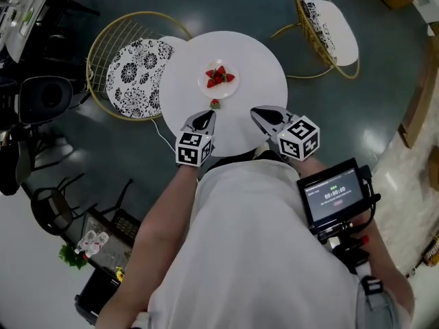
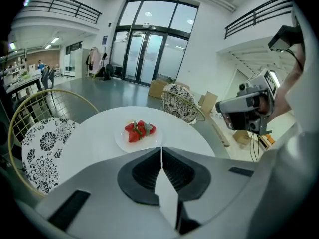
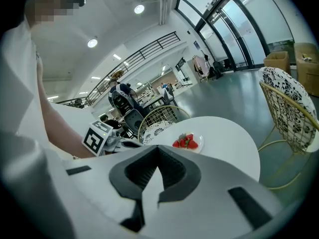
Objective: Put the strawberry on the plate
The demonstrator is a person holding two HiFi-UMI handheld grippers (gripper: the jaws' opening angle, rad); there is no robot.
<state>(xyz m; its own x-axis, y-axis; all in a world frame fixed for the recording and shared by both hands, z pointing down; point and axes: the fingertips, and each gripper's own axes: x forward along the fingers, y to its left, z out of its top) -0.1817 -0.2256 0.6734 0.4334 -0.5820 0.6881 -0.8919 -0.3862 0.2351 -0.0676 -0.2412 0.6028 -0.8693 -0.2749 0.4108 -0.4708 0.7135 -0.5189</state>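
Strawberry lies loose on the worktop, just near of the plate. I see my left tool and right tool pinched together, empty; arriving unopened could knock it off the near edge

A round white table stands on a dark, glossy floor. At its 9 o'clock, close against the rim, sits a gold wire chair with a black-and-white floral cushion. A second chair of the same kind stands apart at 2 o'clock. A black screen device shows at the head view's 4 o'clock — its digits too small to read. In the left gripper view tall glass doors fill the far wall — a railed balcony at 10 o'clock.
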